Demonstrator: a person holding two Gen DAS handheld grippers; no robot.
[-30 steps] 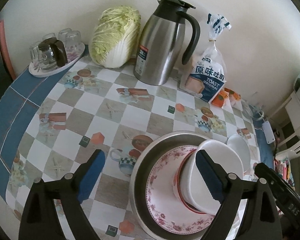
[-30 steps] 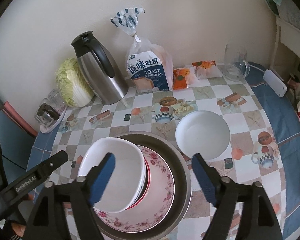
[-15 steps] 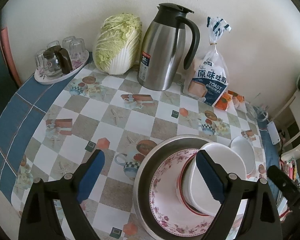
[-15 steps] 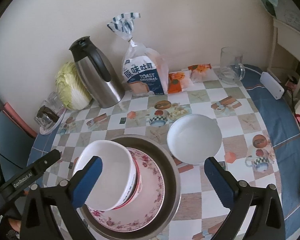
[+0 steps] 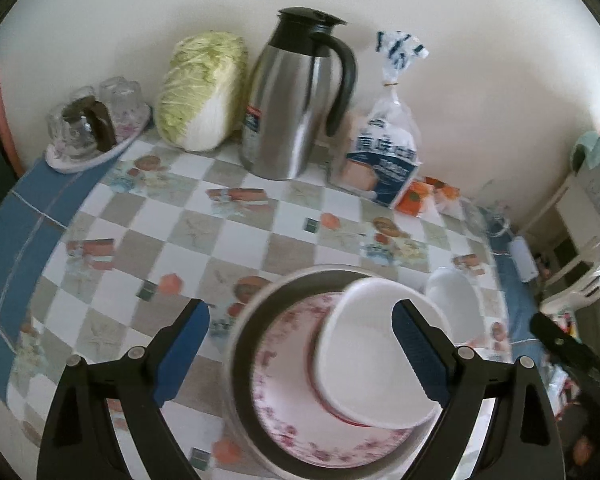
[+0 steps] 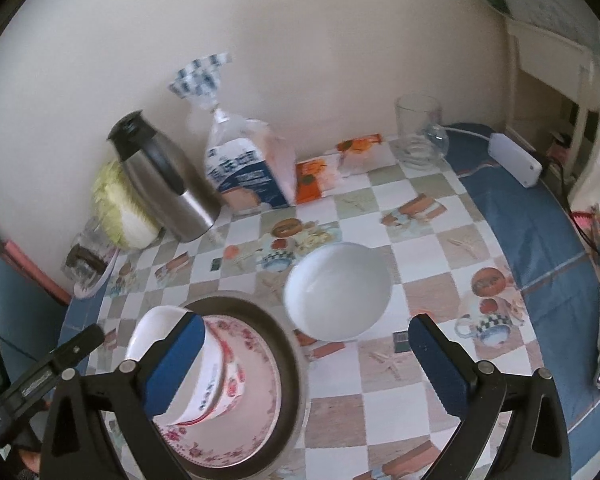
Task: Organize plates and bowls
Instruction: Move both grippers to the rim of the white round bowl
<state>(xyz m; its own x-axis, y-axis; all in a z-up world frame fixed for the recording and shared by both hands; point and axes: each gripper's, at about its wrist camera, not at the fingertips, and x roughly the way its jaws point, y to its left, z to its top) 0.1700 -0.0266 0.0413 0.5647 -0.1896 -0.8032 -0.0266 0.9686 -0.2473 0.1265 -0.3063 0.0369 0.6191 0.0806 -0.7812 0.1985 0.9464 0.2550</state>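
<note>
On worktop (image 6: 432, 364): bread bag (image 6: 244, 176) lettering blurred, unreadable. Stacked bowls (image 5: 376, 364) on floral plate (image 5: 292, 412) between left gripper (image 5: 300, 350) fingers, spread, empty. White bowl (image 6: 337, 291) ahead of right gripper (image 6: 306, 364), spread, empty.

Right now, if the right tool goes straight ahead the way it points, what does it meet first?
Probably the loose white bowl on the table, which sits just ahead between the open right tool's fingers. Depth is unclear; it may pass above the rim.
</note>
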